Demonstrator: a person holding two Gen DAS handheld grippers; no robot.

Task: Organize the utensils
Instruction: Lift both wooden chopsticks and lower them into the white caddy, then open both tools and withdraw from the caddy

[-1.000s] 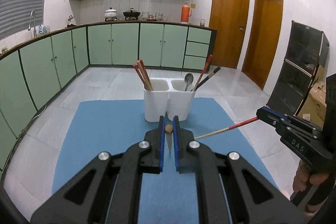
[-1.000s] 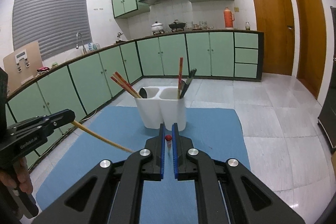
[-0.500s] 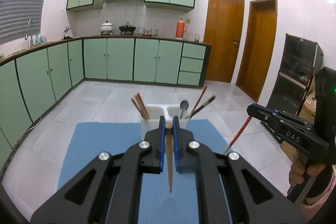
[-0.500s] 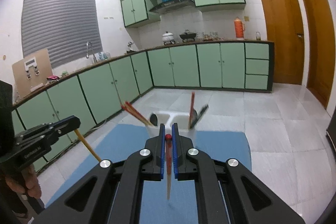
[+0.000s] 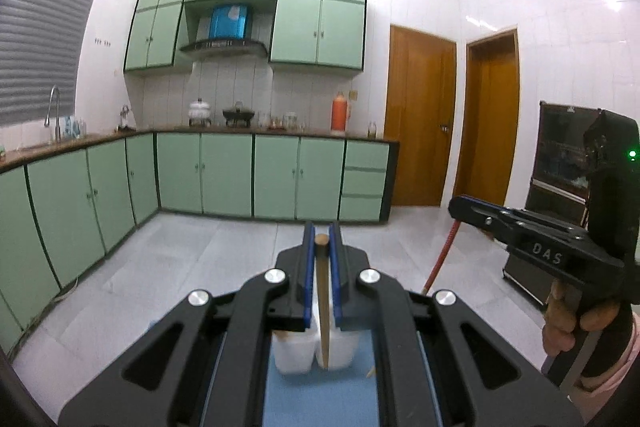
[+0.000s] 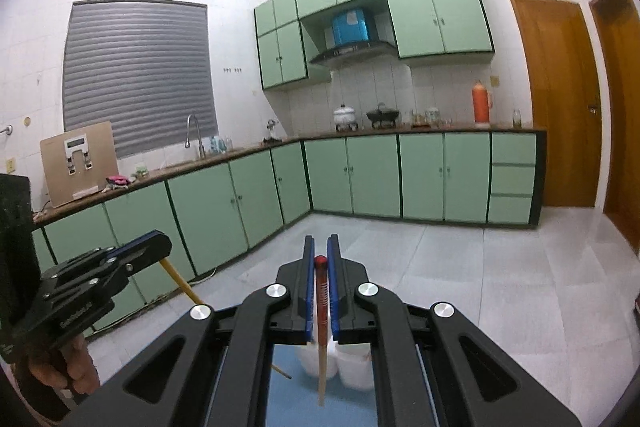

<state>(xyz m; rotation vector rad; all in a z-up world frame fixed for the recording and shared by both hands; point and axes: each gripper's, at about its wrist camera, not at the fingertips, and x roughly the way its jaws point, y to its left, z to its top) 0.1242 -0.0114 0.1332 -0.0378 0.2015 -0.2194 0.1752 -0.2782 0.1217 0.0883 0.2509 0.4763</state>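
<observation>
left gripper [image 5: 322, 243]: black frame, blue pads, silver screws | right gripper [image 6: 321, 254]: black frame, blue pads, "DAS" lettering, green light | pink sleeve [image 5: 612, 383] is worn

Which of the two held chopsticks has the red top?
The chopstick in the right tool; its upper end is red. The plain wooden chopstick in the left tool has none.

Clamped: red-topped chopstick [image 6: 321, 311] in right gripper [image 6: 321, 251].
Hanging tip-down over white holder [image 6: 340, 367] on blue mat [image 6: 292, 403]; at left, left gripper [image 6: 154, 245] pinching tan chopstick [image 6: 182, 283].
</observation>
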